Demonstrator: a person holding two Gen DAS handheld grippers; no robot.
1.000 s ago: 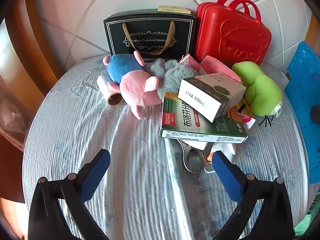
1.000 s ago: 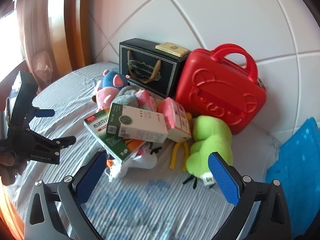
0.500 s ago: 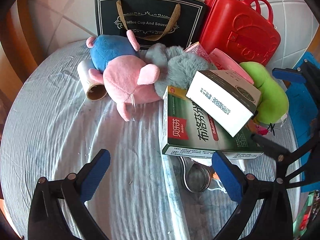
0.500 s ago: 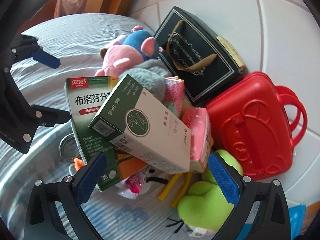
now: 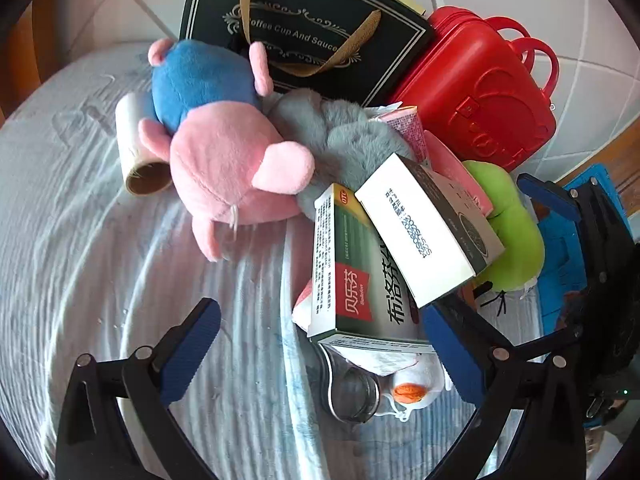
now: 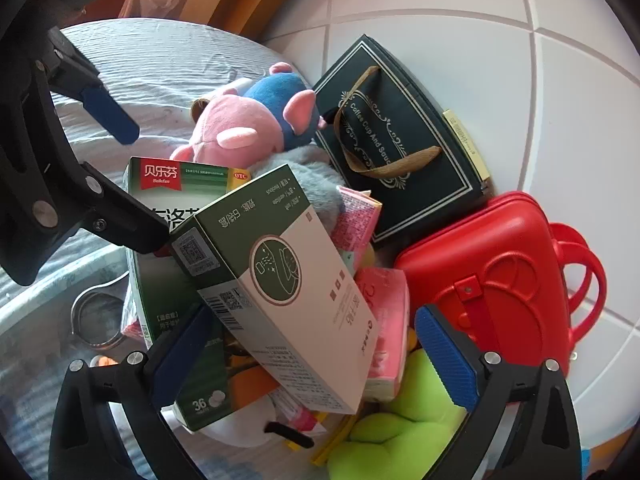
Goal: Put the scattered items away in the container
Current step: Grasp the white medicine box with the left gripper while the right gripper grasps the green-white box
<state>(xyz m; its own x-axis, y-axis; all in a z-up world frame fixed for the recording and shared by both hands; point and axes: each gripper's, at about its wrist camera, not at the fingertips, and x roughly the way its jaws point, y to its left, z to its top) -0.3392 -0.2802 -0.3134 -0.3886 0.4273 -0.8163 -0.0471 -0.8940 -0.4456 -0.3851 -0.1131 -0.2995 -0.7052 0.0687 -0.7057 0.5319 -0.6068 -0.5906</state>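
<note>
A pile of items lies on the cloth-covered table. A white and green box (image 5: 424, 232) (image 6: 280, 280) rests on a green medicine box (image 5: 360, 292) (image 6: 168, 208). Pink (image 5: 228, 172) (image 6: 224, 132), blue (image 5: 200, 80) and grey (image 5: 340, 140) plush toys lie behind, a green plush (image 5: 512, 232) (image 6: 404, 432) at the right. My left gripper (image 5: 316, 348) is open, its right finger beside the medicine box. My right gripper (image 6: 312, 356) is open around the white and green box. A closed red case (image 5: 480, 100) (image 6: 492, 280) stands behind the pile.
A black gift bag (image 5: 304, 28) (image 6: 396, 152) leans on the tiled wall. A cardboard tube (image 5: 136, 148), a metal strainer (image 5: 352, 392) (image 6: 96, 316), pink packets (image 6: 384, 328) and a white duck toy (image 5: 408, 388) lie in the pile. A blue mat (image 5: 568, 256) lies at right.
Both grippers have moved in closer to the pile. The right gripper now straddles the white and green box; the left one's right finger has reached the medicine box.
</note>
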